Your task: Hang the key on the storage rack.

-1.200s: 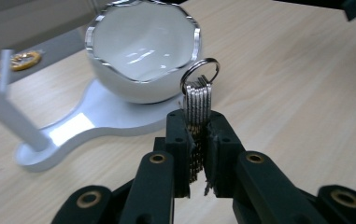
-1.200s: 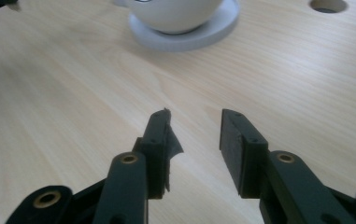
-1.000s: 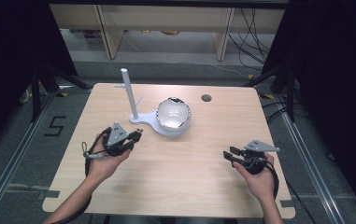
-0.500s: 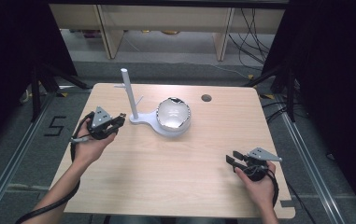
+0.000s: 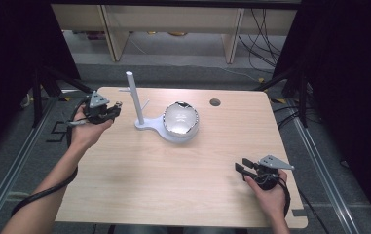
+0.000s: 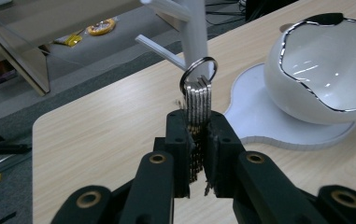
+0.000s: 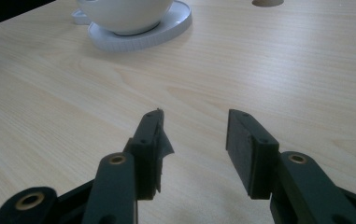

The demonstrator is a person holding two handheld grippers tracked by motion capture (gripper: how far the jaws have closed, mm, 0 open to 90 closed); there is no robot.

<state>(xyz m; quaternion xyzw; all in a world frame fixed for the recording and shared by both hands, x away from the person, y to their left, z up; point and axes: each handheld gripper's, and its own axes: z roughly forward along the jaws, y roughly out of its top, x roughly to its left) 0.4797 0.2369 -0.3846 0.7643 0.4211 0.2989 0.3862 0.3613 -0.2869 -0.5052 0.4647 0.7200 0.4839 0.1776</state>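
Note:
My left gripper (image 6: 198, 135) is shut on a bunch of silver keys (image 6: 198, 100) whose ring (image 6: 199, 71) stands up right in front of the white post (image 6: 193, 30) of a stand. From above, the left gripper (image 5: 116, 108) is held at the table's far left, a little left of the post (image 5: 134, 97). The stand's flat white base (image 5: 150, 125) also carries a white bowl (image 5: 180, 119) with a chrome rim. My right gripper (image 5: 239, 165) hovers low near the front right corner, open, nothing between its fingers (image 7: 152, 140).
The light wooden table (image 5: 173, 170) has a round cable hole (image 5: 215, 102) at the back. Short pegs (image 6: 159, 46) stick out from the post. Shelving and cables lie on the floor beyond the far edge. A black cable trails from the left hand.
The left gripper, holding the keys, has moved from the middle left of the table back and to the left, then toward the post. The right gripper has barely moved.

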